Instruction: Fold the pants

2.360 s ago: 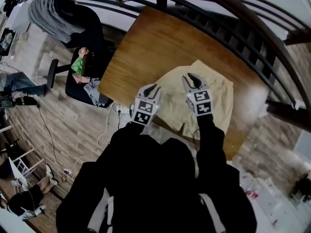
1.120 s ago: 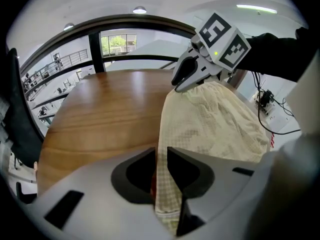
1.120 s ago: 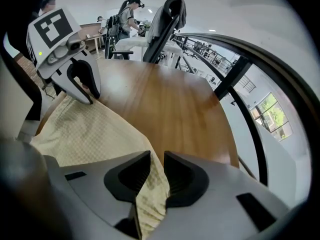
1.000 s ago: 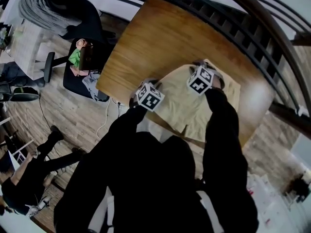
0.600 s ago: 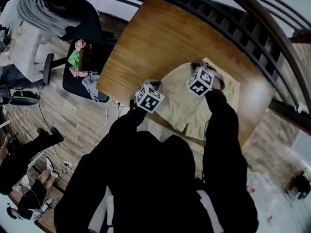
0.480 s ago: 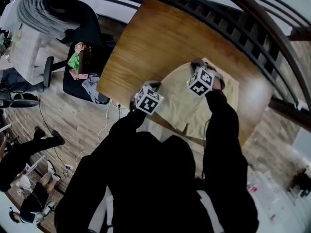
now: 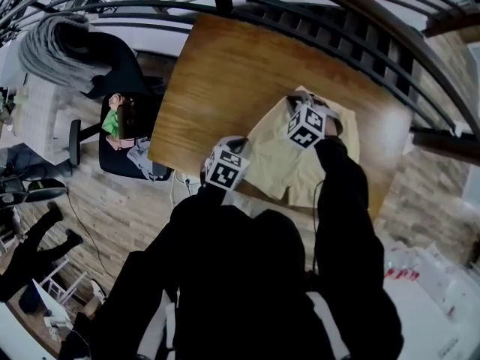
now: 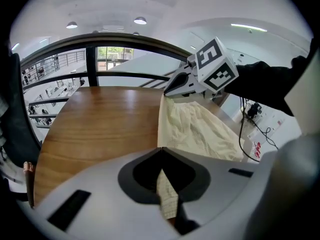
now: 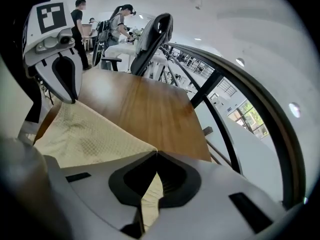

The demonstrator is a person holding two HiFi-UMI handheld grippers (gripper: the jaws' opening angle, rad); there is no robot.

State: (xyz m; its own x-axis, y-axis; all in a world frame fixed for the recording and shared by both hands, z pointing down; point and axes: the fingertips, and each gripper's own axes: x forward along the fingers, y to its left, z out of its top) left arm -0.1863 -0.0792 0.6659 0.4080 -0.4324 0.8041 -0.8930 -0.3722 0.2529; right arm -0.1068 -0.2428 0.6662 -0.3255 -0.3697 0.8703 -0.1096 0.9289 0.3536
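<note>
Pale yellow pants (image 7: 289,163) lie on the wooden table (image 7: 225,73), their far edge raised. My left gripper (image 7: 238,144) is shut on the left end of that edge; in the left gripper view cloth (image 8: 167,196) is pinched between the closed jaws (image 8: 161,151). My right gripper (image 7: 310,102) is shut on the right end, and yellow fabric (image 9: 85,134) runs into its closed jaws (image 9: 155,154). The edge stretches taut between both grippers. Each gripper shows in the other's view: the right gripper (image 8: 172,90) and the left gripper (image 9: 69,96).
A dark railing (image 7: 337,21) curves round the table's far side. At the left stand a black chair with clothes (image 7: 124,118) and a grey heap (image 7: 52,36). A person's legs (image 7: 30,250) and cables lie on the wooden floor below.
Both grippers have closed on the pants' far edge and risen, lifting that edge off the table. The head view has shifted a little.
</note>
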